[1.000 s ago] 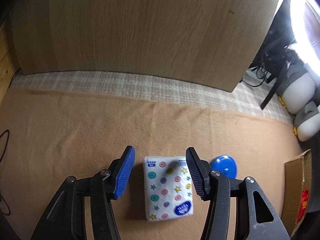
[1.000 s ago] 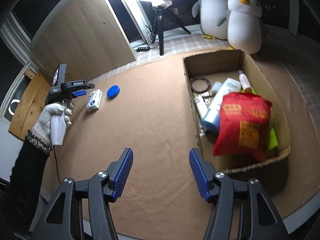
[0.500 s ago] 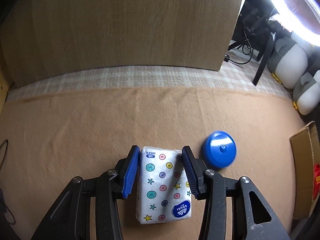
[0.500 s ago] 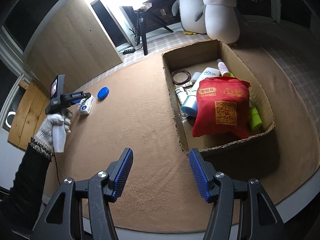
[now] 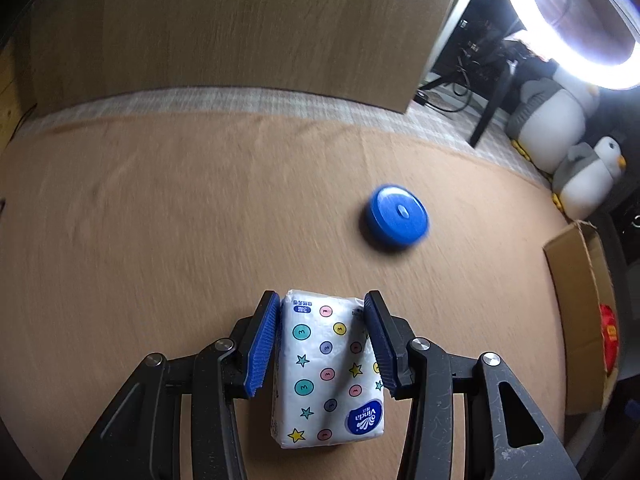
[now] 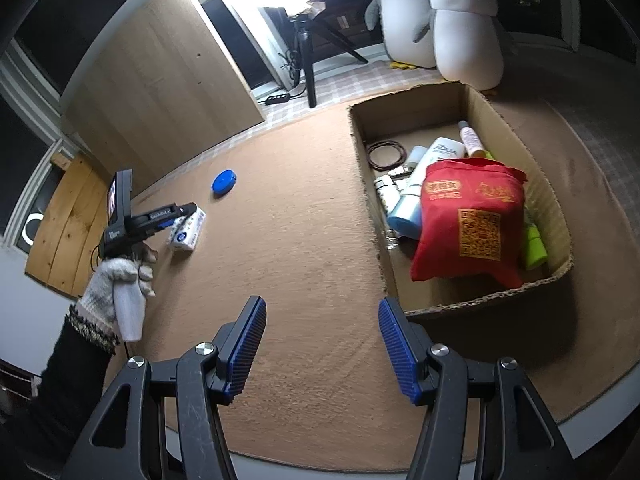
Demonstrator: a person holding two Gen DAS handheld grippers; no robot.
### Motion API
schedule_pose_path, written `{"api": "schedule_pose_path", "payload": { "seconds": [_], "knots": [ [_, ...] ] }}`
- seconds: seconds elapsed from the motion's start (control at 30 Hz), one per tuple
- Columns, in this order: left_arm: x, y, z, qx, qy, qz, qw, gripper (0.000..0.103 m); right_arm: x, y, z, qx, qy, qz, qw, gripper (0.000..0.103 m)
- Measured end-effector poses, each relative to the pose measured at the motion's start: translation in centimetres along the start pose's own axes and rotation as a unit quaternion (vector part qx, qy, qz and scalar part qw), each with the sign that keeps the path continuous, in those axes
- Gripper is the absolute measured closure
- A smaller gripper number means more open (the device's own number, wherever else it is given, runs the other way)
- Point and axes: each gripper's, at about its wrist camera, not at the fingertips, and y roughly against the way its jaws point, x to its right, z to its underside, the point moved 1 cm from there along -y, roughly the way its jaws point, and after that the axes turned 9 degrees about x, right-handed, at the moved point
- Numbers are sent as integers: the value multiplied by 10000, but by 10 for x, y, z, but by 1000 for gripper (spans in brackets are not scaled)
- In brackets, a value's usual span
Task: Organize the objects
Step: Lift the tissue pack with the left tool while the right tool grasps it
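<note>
My left gripper [image 5: 322, 340] is shut on a white tissue pack [image 5: 328, 368] with coloured dots and stars, held just above the brown mat. The same pack [image 6: 188, 230] shows in the right wrist view at the left gripper's tip [image 6: 182, 212]. A blue round lid [image 5: 396, 222] lies on the mat ahead and to the right; it also shows in the right wrist view [image 6: 224, 181]. My right gripper [image 6: 322, 344] is open and empty over the mat, left of the cardboard box [image 6: 556, 208].
The box holds a red bag [image 6: 468, 220], bottles [image 6: 432, 164], a green item [image 6: 534, 244] and a coiled cord [image 6: 386, 154]. Two penguin plush toys [image 6: 464, 32], a ring light on a tripod [image 6: 308, 60] and a wooden panel [image 6: 160, 80] stand behind the mat.
My left gripper closed on the tissue pack and drew it back from the blue lid. The right gripper drifted; the red bag settled in the box.
</note>
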Motion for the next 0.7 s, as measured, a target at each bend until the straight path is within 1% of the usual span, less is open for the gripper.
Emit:
{"api": "schedule_pose_path", "payload": {
  "seconds": [0.23,0.3,0.37,0.4,0.47,0.5,0.57,0.67,0.7],
  "knots": [
    [11,32,54,5,315,200,9993,54,-13,-13,2,-118,147,-189,9996,48],
    [15,42,72,-13,418,286,9987,52,-20,-18,4,-174,233,-256,9992,48],
    [19,45,88,-89,571,495,9971,51,-26,-24,6,-220,318,-295,9988,48],
    [27,49,97,-49,424,389,9983,51,-30,-28,7,-248,361,-325,9985,48],
    [45,56,114,-13,-114,39,9999,53,-36,-35,8,-302,427,-376,9979,48],
    [50,59,120,3,-249,-30,9997,53,-40,-39,10,-341,466,-409,9975,48],
    [53,66,131,-13,-239,50,9997,53,-46,-44,11,-386,525,-464,9968,48],
    [46,75,137,-189,59,430,9989,53,-54,-52,14,-431,604,-528,9958,48],
    [42,78,137,-244,42,495,9985,52,-56,-55,15,-461,613,-555,9955,48]
  ]
}}
